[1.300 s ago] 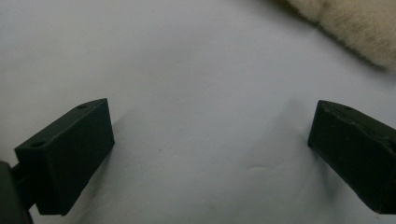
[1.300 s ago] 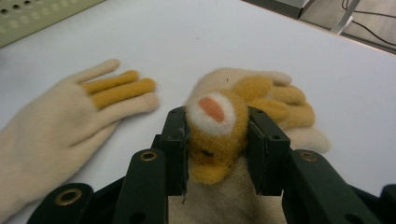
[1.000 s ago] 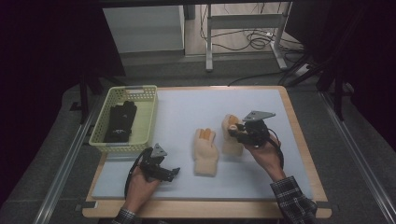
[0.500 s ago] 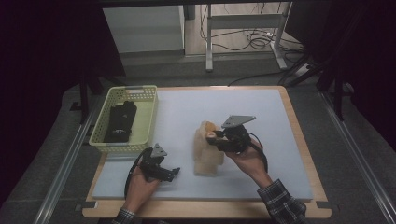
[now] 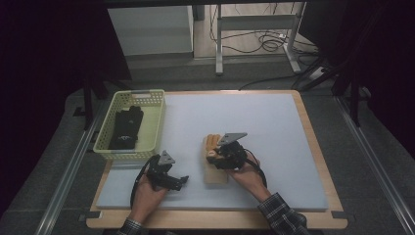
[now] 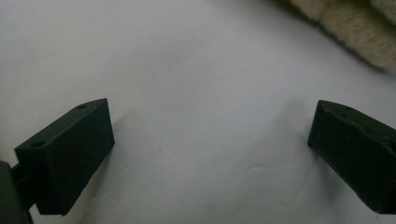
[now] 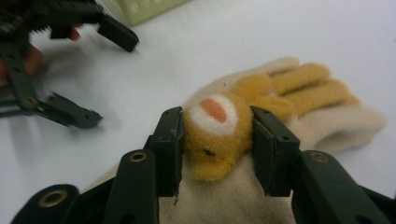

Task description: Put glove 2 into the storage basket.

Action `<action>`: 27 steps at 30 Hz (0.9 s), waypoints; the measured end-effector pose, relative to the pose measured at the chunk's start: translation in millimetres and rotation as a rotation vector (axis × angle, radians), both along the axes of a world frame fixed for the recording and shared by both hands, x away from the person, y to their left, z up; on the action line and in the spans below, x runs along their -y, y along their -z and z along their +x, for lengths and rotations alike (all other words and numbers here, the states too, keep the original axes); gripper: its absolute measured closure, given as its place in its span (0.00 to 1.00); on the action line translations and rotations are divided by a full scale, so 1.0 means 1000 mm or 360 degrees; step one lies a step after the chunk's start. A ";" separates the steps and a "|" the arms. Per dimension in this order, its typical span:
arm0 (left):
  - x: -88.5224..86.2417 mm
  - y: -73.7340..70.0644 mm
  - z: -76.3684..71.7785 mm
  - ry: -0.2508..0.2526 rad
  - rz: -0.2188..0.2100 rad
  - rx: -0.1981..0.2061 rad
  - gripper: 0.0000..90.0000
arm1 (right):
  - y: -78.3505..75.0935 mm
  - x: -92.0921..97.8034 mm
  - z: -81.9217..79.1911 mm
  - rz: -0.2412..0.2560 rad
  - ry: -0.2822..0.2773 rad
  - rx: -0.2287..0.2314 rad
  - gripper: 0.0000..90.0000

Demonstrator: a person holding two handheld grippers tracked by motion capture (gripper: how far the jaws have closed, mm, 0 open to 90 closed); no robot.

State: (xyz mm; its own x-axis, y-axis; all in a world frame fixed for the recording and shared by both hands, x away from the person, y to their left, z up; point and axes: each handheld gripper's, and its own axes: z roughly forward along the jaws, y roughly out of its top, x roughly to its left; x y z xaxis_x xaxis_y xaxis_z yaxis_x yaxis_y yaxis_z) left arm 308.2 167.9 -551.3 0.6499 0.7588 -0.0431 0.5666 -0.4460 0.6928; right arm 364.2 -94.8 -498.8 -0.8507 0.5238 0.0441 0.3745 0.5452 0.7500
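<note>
My right gripper (image 7: pixel 217 119) is shut on a fuzzy orange-tan glove (image 7: pixel 224 140), pinching a thick fold that bears a white and pink patch. The held glove rests on top of a cream glove (image 7: pixel 341 123) lying flat on the white mat. From above, the right gripper (image 5: pixel 216 155) sits over the stacked gloves (image 5: pixel 214 174) near the mat's front middle. My left gripper (image 5: pixel 178 180) lies low on the mat just left of them, open, with nothing between its jaws (image 6: pixel 210 140). The cream glove's edge (image 6: pixel 355 32) shows beyond it.
A pale yellow basket (image 5: pixel 154 103) stands at the left edge of the mat with black gloves (image 5: pixel 126 126) inside. The white mat (image 5: pixel 254 117) covers a wooden table top. Cables and a desk frame lie on the floor beyond.
My right gripper has carried the orange-tan glove leftward and set it over the cream glove. The left gripper has stayed in place, open.
</note>
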 end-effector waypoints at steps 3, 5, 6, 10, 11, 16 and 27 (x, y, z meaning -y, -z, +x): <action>0.000 0.000 0.000 0.0001 0.0002 0.0000 0.00 | 0.007 0.000 -0.001 -0.0013 0.0027 0.0042 0.57; 0.000 0.000 0.000 0.0000 0.0001 0.0000 0.00 | 0.010 -0.001 -0.001 -0.0023 0.0031 0.0051 0.53; 0.000 0.000 0.000 0.0001 0.0002 0.0000 0.00 | 0.011 -0.001 -0.001 -0.0031 0.0030 0.0052 0.52; 0.000 0.000 0.000 0.0001 0.0002 0.0000 0.00 | 0.009 0.003 0.001 -0.0006 0.0033 0.0002 0.47; 0.000 0.000 0.000 0.0001 0.0002 0.0000 0.00 | 0.008 0.003 0.002 -0.0003 0.0031 -0.0001 0.46; 0.000 0.000 0.000 -0.0003 -0.0002 0.0001 0.00 | -0.006 0.010 -0.001 0.0010 0.0038 0.0025 0.45; 0.000 0.000 0.000 -0.0001 0.0001 -0.0001 0.00 | -0.015 0.049 -0.005 0.0022 0.0100 0.0015 0.71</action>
State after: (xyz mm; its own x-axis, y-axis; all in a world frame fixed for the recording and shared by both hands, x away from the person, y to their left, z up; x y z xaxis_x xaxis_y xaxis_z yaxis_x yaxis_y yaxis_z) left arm 308.2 167.8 -551.3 0.6496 0.7590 -0.0433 0.5674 -0.4462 0.6921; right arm 359.5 -144.1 -484.0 -0.8165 0.5756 0.0439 0.4007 0.5104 0.7609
